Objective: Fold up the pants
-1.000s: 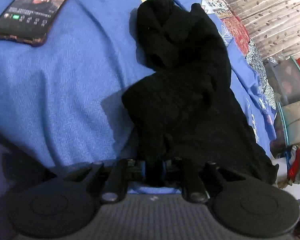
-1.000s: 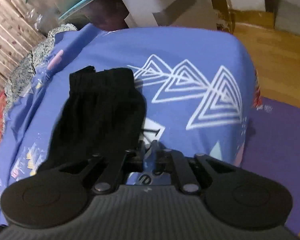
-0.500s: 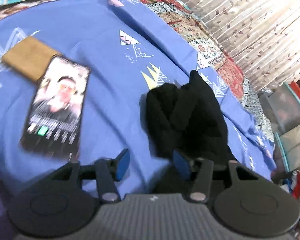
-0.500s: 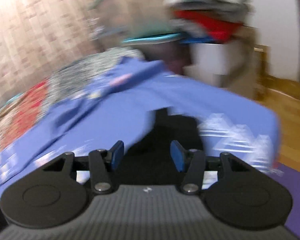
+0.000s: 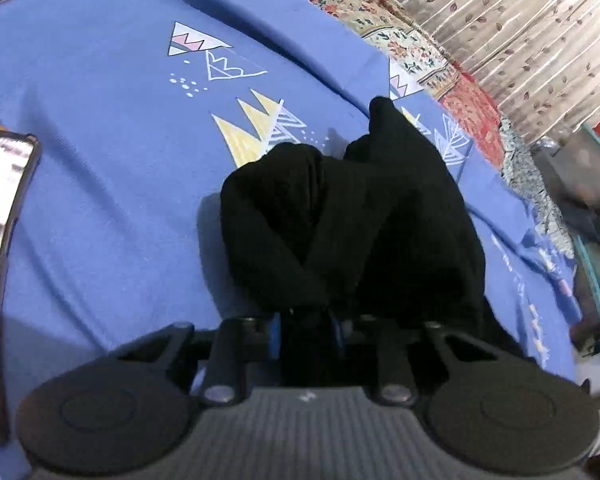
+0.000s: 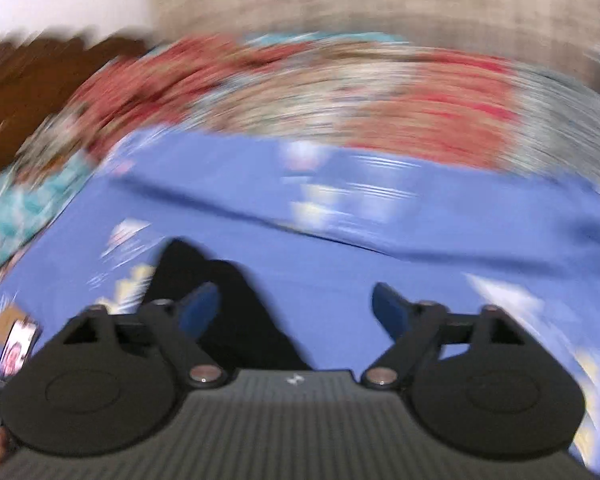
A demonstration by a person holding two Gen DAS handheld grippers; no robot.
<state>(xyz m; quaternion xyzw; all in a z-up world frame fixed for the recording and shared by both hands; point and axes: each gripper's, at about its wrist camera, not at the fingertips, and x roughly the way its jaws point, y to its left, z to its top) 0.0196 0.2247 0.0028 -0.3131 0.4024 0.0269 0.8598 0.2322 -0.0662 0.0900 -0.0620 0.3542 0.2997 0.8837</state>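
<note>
Black pants (image 5: pixel 352 224) bunched on blue bed sheet (image 5: pixel 100 184), folding unfinished by look of heap. Left view: left hand-held gripper (image 5: pixel 306 334) clenched on near pants edge; phone (image 5: pixel 4 220) cut off at frame edge. Right view: heavy blur; right hand-held gripper (image 6: pixel 296 308) released, wide, holding nothing; pants partly visible below it.

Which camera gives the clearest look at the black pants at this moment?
The left wrist view: the black pants lie sharp and bunched on the blue sheet, the left gripper shut on their near edge. The right wrist view is motion-blurred, showing only a dark strip.
</note>
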